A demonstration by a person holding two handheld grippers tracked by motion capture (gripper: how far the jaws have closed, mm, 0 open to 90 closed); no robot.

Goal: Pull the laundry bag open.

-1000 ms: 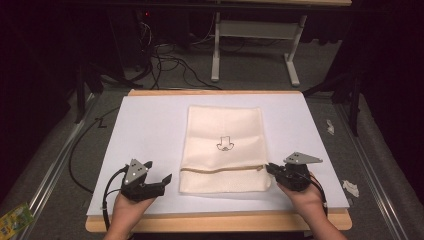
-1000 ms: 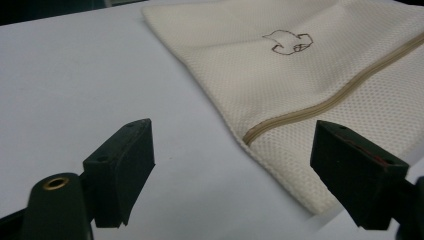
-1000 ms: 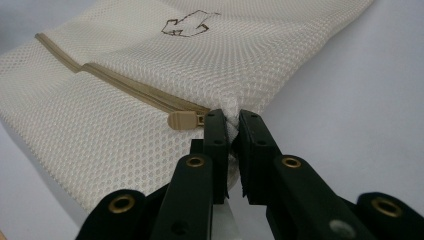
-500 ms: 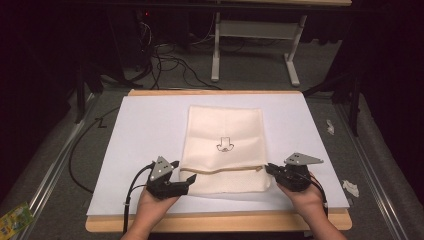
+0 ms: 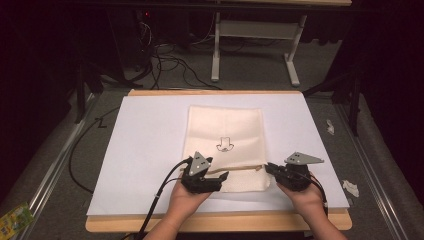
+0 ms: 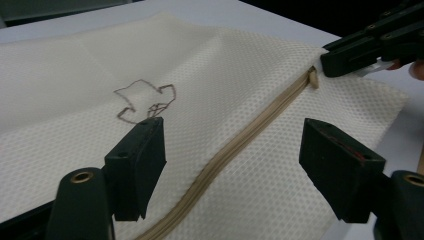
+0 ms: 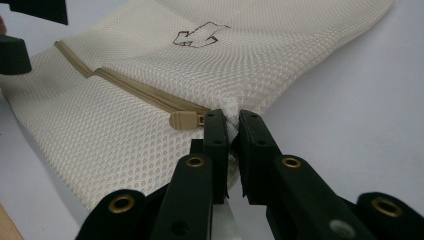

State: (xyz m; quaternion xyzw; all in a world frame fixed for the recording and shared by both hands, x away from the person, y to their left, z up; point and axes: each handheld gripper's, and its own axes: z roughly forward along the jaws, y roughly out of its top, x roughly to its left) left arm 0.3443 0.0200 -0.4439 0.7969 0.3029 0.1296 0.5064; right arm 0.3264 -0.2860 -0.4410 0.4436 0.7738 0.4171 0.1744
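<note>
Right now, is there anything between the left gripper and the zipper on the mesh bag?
Nothing visible. The left gripper hangs open over the mesh bag, its jaws either side of the zipper, having just been closing. The right gripper pinches the bag's edge beside the zipper pull.

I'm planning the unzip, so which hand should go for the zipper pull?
Probably left: the left gripper hovers open over the zipper, while the right gripper is clamped on the mesh bag edge beside the pull, anchoring it.

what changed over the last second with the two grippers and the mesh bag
The left gripper slid right from the bare paper onto the mesh zipper bag, its jaws closing partway astride the zipper, not gripping. The right gripper stayed clamped on the bag's edge.
</note>
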